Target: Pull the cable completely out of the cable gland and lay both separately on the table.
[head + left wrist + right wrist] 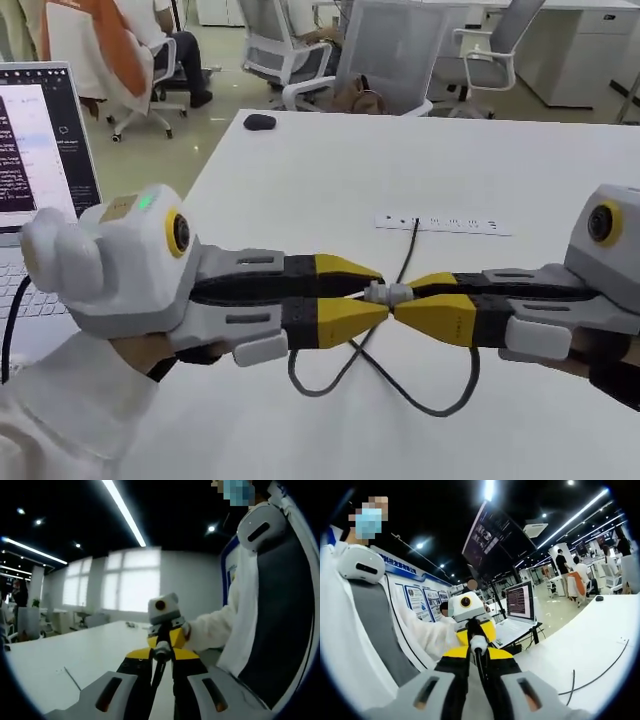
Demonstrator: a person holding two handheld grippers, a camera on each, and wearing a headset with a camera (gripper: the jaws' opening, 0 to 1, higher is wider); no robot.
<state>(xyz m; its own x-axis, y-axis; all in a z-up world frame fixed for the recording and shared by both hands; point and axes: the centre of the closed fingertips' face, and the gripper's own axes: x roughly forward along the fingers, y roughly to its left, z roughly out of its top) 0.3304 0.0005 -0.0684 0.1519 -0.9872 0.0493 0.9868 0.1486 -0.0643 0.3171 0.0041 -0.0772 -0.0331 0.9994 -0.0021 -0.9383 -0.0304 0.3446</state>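
A small grey cable gland [388, 294] hangs above the white table [300, 170], between two yellow-tipped grippers that meet tip to tip. My left gripper [378, 294] comes from the left and is shut on the gland's end. My right gripper [403, 300] comes from the right and is shut on the dark cable [440, 405] right beside the gland. The cable loops on the table below and runs up toward the power strip. The gland [161, 651] sits at my left gripper's [161, 658] tips. It also sits just past the tips of my right gripper [478, 654] as a pale gland [478, 643].
A white power strip [443, 223] lies on the table beyond the grippers. An open laptop [40, 150] stands at the left edge. A black mouse [259, 122] rests near the far edge. Office chairs [390, 50] and a seated person [150, 40] are behind the table.
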